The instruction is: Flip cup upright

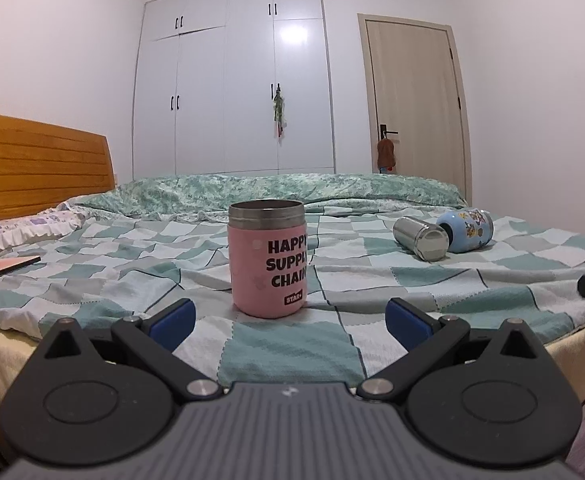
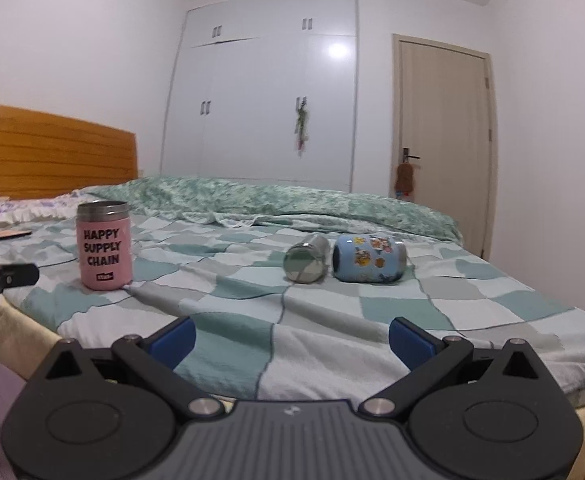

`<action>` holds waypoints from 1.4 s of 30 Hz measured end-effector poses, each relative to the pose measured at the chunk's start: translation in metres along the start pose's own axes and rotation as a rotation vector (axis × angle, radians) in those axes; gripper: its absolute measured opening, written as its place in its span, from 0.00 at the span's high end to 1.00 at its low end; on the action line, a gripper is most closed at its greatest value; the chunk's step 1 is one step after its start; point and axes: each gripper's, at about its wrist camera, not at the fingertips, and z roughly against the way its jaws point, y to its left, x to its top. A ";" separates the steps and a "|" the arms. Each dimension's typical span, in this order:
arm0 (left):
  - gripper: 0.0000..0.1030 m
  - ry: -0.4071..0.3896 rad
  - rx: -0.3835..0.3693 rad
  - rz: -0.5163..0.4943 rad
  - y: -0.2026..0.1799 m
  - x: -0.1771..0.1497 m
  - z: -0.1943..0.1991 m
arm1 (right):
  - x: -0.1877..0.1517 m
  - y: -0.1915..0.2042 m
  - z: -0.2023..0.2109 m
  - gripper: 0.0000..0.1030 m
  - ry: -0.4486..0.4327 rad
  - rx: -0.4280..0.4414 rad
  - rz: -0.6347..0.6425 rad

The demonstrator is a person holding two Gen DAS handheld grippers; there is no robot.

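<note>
A pink cup (image 1: 267, 258) with black "HAPPY SUPPLY CHAIN" lettering stands upright on the checked bedspread, mouth up; it also shows in the right wrist view (image 2: 104, 246). A steel cup (image 1: 420, 238) (image 2: 306, 258) lies on its side. Next to it a blue cup (image 1: 466, 230) (image 2: 368, 258) with cartoon stickers also lies on its side. My left gripper (image 1: 290, 322) is open and empty, just short of the pink cup. My right gripper (image 2: 292, 340) is open and empty, well short of the two lying cups.
The bed (image 2: 332, 320) has a green-and-white checked cover, a rumpled green quilt (image 1: 292, 190) at the far side and a wooden headboard (image 1: 40, 164) at left. A flat red item (image 1: 0, 270) lies at left. A wardrobe and door stand behind.
</note>
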 end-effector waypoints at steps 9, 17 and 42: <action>0.00 -0.018 -0.001 -0.040 -0.007 -0.004 0.003 | -0.004 -0.003 0.011 0.00 -0.070 -0.041 -0.028; 0.00 -0.032 -0.007 -0.033 -0.006 -0.006 0.004 | -0.005 -0.003 0.009 0.00 -0.066 -0.054 -0.012; 0.00 -0.030 -0.016 -0.015 -0.006 -0.005 0.004 | -0.006 0.005 0.010 0.00 -0.064 -0.055 0.016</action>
